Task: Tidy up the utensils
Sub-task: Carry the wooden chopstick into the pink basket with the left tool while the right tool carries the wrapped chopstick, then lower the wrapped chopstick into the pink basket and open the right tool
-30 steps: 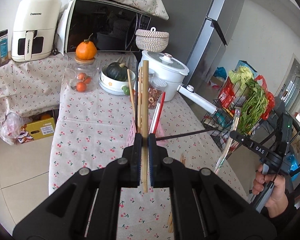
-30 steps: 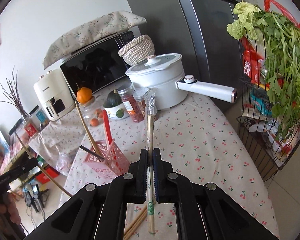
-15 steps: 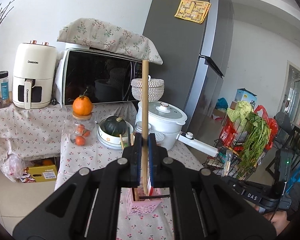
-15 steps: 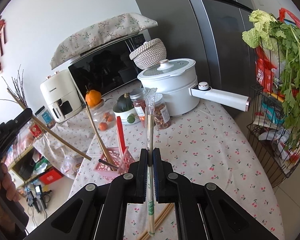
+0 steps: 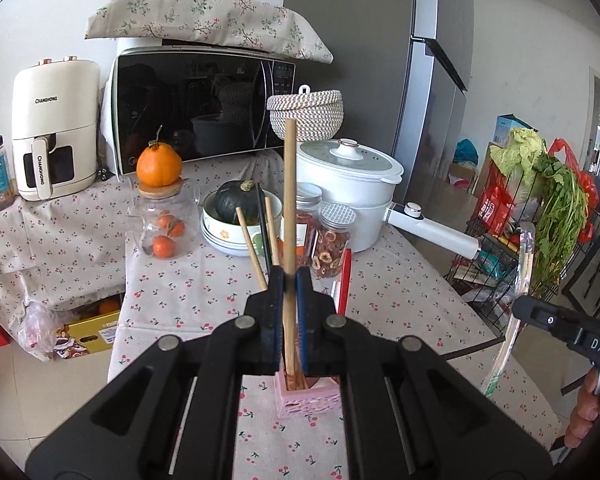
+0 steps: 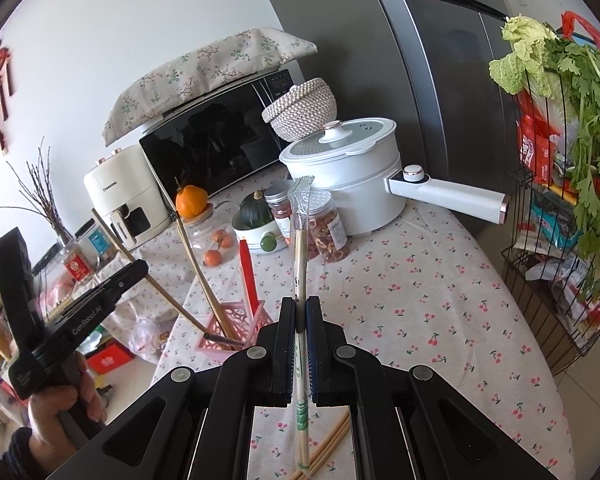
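My left gripper is shut on a bare wooden chopstick held upright, and its lower end sits inside the pink slotted holder. The holder also contains other wooden chopsticks, a black one and a red utensil. In the right wrist view the left gripper comes in from the left, its chopstick slanting down into the holder. My right gripper is shut on a plastic-wrapped pair of chopsticks, to the right of the holder. Loose chopsticks lie on the cloth beneath it.
Behind the holder stand two jars, a bowl with a green squash, a glass jar topped by an orange and a white pot with a long handle. A microwave and air fryer line the back. A wire rack of greens stands off the table's right edge.
My left gripper swung in toward the pink holder and tipped its chopstick upright, so its lower end now stands inside the holder. The right gripper has stayed almost still with its wrapped pair.
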`<action>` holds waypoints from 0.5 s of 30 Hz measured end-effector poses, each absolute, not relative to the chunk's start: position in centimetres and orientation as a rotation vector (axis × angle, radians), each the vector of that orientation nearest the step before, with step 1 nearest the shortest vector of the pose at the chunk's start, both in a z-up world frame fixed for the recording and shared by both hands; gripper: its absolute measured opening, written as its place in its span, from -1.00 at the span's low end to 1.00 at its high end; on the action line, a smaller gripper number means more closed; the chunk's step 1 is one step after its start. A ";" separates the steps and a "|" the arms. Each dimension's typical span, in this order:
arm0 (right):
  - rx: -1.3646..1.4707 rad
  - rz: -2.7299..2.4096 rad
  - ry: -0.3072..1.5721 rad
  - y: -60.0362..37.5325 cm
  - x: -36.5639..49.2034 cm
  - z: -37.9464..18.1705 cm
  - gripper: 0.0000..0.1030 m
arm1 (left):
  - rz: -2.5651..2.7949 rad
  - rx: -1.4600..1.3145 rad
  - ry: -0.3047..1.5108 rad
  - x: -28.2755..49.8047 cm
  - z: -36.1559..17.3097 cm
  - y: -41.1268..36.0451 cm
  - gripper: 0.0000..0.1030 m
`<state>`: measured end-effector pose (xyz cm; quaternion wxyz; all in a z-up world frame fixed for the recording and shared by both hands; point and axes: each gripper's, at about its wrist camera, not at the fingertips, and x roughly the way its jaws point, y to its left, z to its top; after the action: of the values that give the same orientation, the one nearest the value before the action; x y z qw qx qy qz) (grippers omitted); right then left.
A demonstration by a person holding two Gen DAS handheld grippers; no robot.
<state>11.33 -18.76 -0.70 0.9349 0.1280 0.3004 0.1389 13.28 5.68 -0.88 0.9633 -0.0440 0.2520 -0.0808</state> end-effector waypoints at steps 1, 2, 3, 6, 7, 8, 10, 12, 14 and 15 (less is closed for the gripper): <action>0.262 0.283 0.612 -18.8 11.3 -0.7 -0.90 | -0.167 -0.090 0.519 13.5 -1.1 5.6 -0.86; 0.263 0.282 0.610 -18.8 11.2 -0.6 -0.90 | -0.172 -0.090 0.526 13.6 -1.3 5.5 -0.86; 0.264 0.281 0.608 -18.8 11.2 -0.6 -0.90 | -0.176 -0.089 0.531 13.8 -1.5 5.3 -0.86; 0.268 0.278 0.600 -18.8 11.0 -0.4 -0.90 | -0.190 -0.090 0.539 14.1 -1.9 5.0 -0.70; 0.270 0.277 0.595 -18.9 10.9 -0.3 -0.90 | -0.194 -0.092 0.544 14.1 -2.0 4.9 -0.47; 0.273 0.277 0.590 -18.9 10.8 -0.2 -0.90 | -0.197 -0.096 0.547 14.0 -2.0 5.0 -0.25; 0.281 0.275 0.573 -19.0 10.4 0.2 -0.90 | -0.201 -0.112 0.546 13.7 -1.9 5.2 -0.03; 0.289 0.271 0.550 -19.1 10.1 0.8 -0.90 | -0.202 -0.127 0.554 13.2 -1.6 5.5 0.16; 0.296 0.269 0.523 -19.3 9.7 1.3 -0.90 | -0.203 -0.148 0.564 12.6 -1.4 6.1 0.39; 0.300 0.269 0.510 -19.3 9.5 1.7 -0.90 | -0.203 -0.161 0.572 12.3 -1.5 6.5 0.45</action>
<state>9.47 -19.32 1.69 0.9477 0.1473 0.2504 0.1322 12.30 6.52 -1.45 0.9512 -0.0792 0.2812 -0.0998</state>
